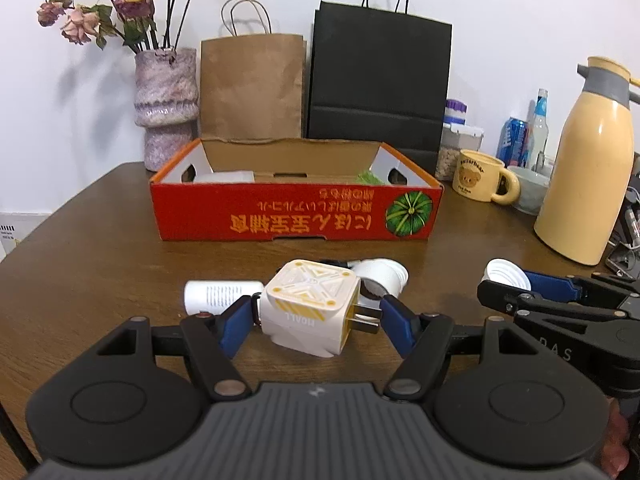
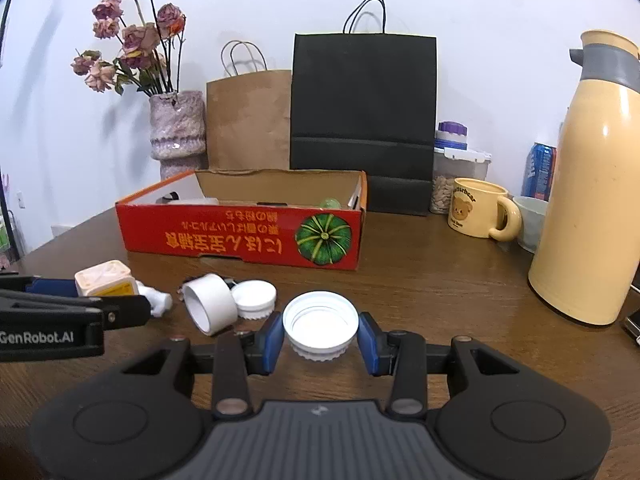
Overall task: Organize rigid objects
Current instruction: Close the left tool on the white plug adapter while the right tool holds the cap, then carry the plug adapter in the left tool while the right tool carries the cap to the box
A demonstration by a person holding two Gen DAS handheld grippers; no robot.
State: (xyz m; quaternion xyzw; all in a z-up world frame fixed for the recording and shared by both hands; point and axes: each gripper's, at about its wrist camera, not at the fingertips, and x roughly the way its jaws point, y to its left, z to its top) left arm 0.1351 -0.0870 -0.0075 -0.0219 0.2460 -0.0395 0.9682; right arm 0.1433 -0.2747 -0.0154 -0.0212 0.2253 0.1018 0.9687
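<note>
We hold the left gripper low over the brown wooden table, its blue fingers spread on either side of a white cube-shaped plug adapter with yellow lines on top; the left finger looks to touch it, the right stands just off its metal prongs, so nothing is clamped. Behind the adapter lie a white cylindrical bottle with printed text on its side and a white tube-like piece, both between the adapter and the red cardboard box with a green pumpkin picture.

Our right gripper has its fingers around a white ribbed plastic lid, lying open side up; whether they press it we cannot tell. Just left of it sit a second white ribbed cap and a short white ring.

The box stands toward the table's far edge, before a brown paper bag, a black paper bag and a purple vase of dried roses. At the right edge stand a tall cream thermos jug and a yellow bear mug.
</note>
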